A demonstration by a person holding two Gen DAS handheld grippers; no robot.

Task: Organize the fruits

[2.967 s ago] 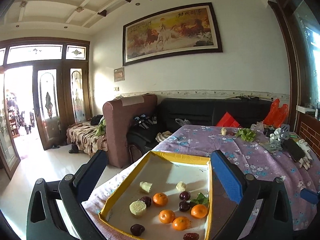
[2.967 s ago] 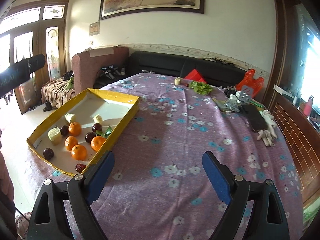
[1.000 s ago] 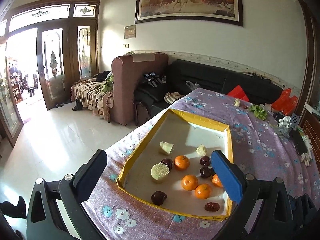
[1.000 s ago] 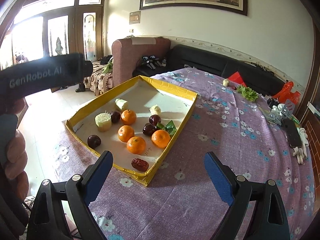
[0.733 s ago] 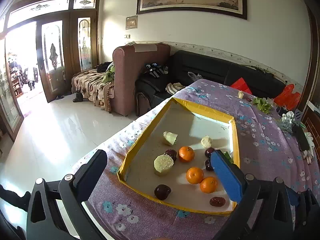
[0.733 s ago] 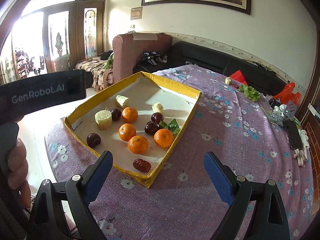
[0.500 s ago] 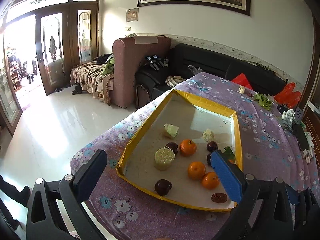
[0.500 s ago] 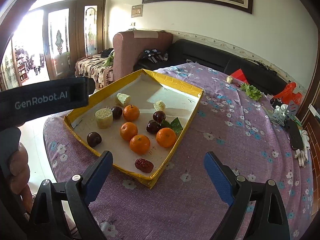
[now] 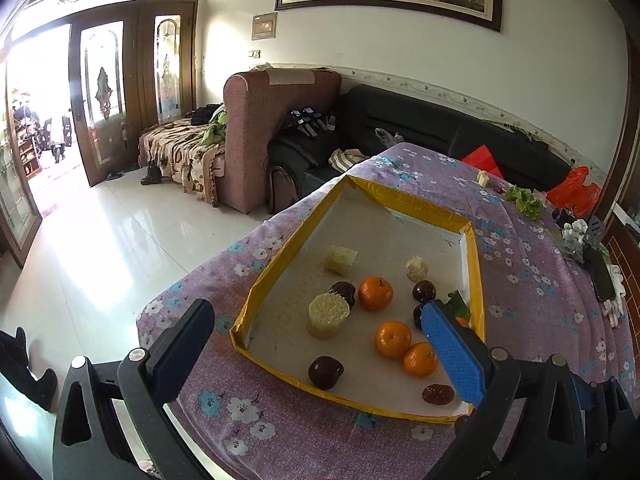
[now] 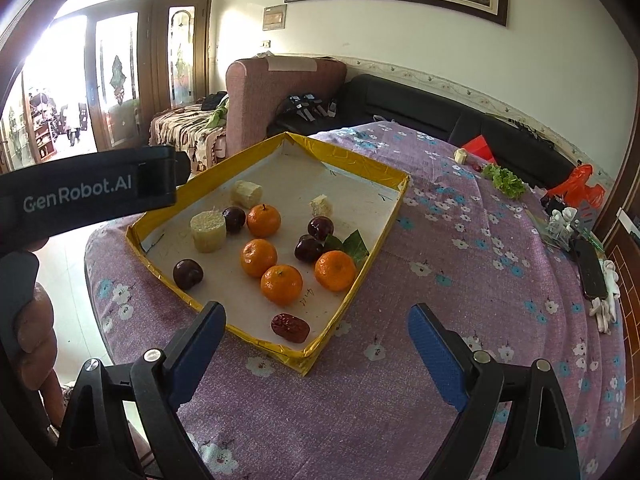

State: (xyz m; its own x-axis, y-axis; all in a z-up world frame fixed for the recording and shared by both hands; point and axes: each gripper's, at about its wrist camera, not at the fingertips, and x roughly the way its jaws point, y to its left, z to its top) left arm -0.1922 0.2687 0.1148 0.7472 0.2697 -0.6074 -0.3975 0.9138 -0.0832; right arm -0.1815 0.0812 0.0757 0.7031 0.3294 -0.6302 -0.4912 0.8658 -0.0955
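Both the left gripper (image 9: 320, 348) and right gripper (image 10: 316, 340), jaws spread and empty, are hovering over the near edge of the yellow-rimmed tray (image 10: 356, 280) holding scattered oranges (image 10: 281, 285), best approached by straddling one fruit squarely.

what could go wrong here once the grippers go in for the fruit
The oranges lie close together, two of them nearly touching, so an open right gripper closing on one may knock its neighbour rolling. The tray looks like light cardboard near the table edge; a push from the left gripper might slide it toward the floor.
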